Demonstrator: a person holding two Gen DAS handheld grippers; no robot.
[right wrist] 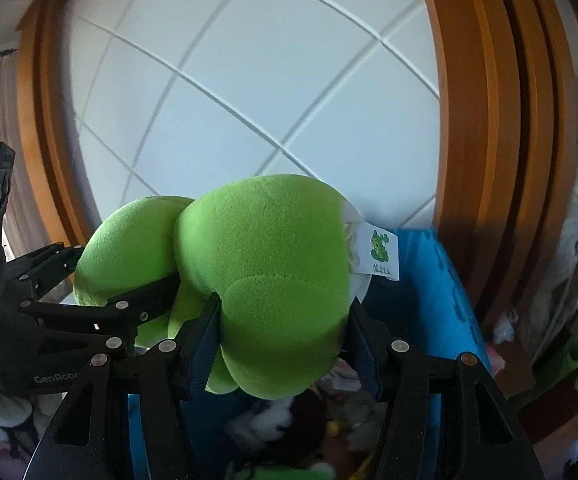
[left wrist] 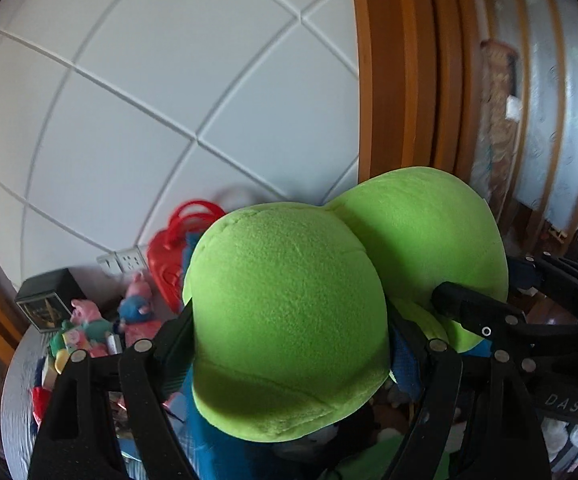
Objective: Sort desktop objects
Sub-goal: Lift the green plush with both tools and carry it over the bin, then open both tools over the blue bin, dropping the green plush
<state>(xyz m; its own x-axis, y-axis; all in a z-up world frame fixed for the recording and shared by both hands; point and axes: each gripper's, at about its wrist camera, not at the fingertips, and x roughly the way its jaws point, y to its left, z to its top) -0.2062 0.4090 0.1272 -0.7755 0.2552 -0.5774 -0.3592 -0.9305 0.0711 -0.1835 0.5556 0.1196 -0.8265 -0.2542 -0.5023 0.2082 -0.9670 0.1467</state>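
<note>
Both tongs clamped on 1 green plush toy, held in the air. The left tongs [left wrist: 289,344] grip 1 rounded lobe of the green plush toy [left wrist: 289,320], their pads pressed into its sides; the right tongs [right wrist: 281,336] pinch the neighbouring lobe [right wrist: 265,264], which bulges out around the pads. In each view the other tool reaches in from the side and bites the second lobe. The fleece dents where it is squeezed, so the toy appears soft, light and springy, not fragile; its pile probably gives good friction. Judged best hold: across the waist of a lobe, deep enough that the stuffing cannot squirm out, and not by the sewn white label [right wrist: 383,254], which could tear. Beyond the toy, a blue bag or bin [right wrist: 441,288] stands below and behind it, with other soft toys blurred inside. Further left, small pig figures [left wrist: 89,316], a red heart-shaped basket [left wrist: 169,256] and a dark box [left wrist: 49,300] lie on the pale surface [left wrist: 17,400] against a white panelled wall [left wrist: 169,80].
</note>
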